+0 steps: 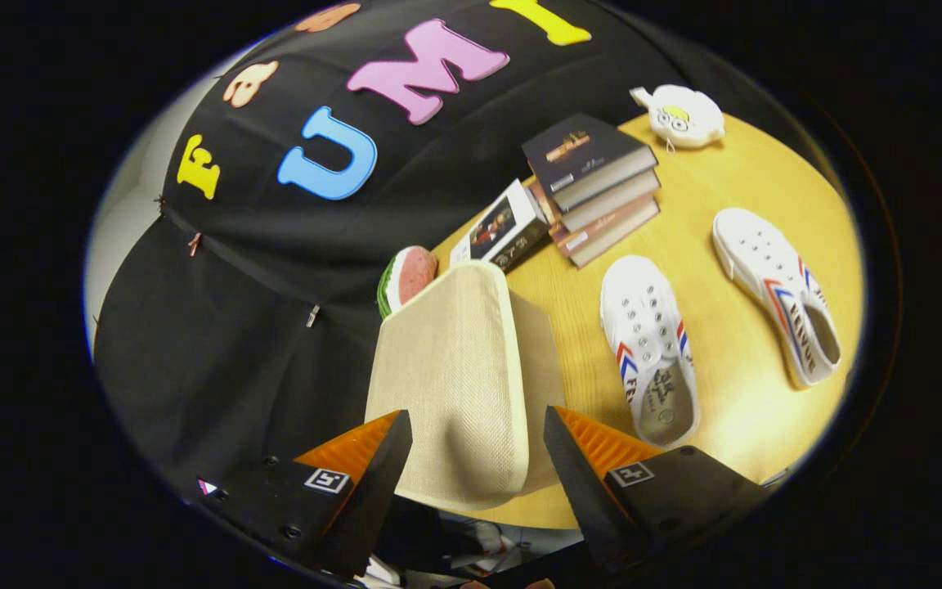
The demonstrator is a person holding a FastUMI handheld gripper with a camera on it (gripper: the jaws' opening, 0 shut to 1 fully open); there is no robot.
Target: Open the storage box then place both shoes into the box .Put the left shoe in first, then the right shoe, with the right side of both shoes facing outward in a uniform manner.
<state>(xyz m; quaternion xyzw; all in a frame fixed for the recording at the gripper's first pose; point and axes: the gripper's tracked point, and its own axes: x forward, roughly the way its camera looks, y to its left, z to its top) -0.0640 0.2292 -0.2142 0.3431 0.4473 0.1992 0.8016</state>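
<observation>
Apparently spread, claw (477,458) straddles storage box (455,368) on wooden table (716,343).

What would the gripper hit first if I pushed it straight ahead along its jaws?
Most likely the beige fabric storage box: the gripper is open, and the box's lid sits between and just ahead of the jaws. Depth is unclear, so contact may already be close. The watermelon-slice toy lies beyond.

tongs (477,458) | wedge-shaped fingers, ribbed pads | square tag markers | apparently small screws
</observation>
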